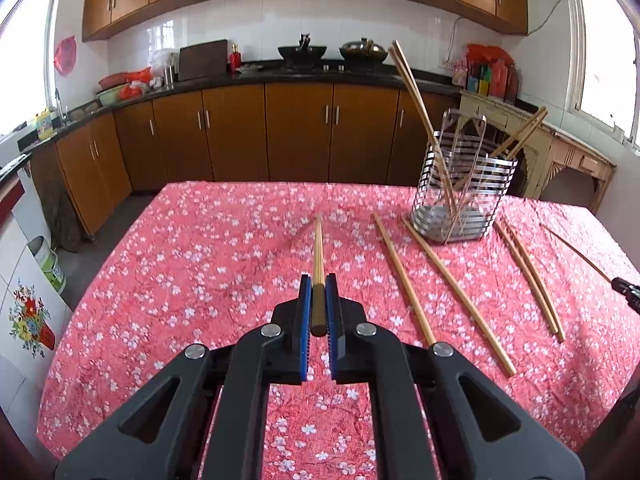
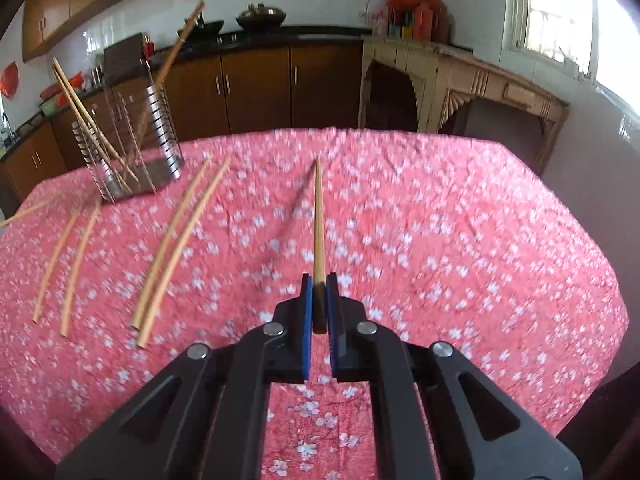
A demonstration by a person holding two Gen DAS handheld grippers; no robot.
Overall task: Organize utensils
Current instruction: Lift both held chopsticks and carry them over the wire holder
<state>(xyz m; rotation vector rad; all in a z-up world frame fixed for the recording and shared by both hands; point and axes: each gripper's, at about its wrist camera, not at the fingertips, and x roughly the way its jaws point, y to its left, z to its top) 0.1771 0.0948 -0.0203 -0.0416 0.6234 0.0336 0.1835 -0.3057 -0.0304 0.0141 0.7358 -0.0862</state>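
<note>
My left gripper (image 1: 319, 283) is shut on a wooden chopstick (image 1: 318, 248) that points forward above the pink floral tablecloth (image 1: 200, 264). My right gripper (image 2: 319, 281) is shut on another chopstick (image 2: 319, 220), also pointing forward over the cloth. A slatted metal utensil holder (image 1: 464, 192) stands at the far right of the left wrist view with several chopsticks upright in it; it shows at the far left of the right wrist view (image 2: 132, 148). Several loose chopsticks (image 1: 456, 296) lie on the cloth near the holder, also seen in the right wrist view (image 2: 180, 248).
The table's far edge (image 1: 280, 184) drops to a kitchen floor with brown cabinets (image 1: 296, 132) behind. A beige carved sideboard (image 2: 460, 84) stands beyond the table's right corner. The right gripper's tip (image 1: 628, 292) shows at the left view's right edge.
</note>
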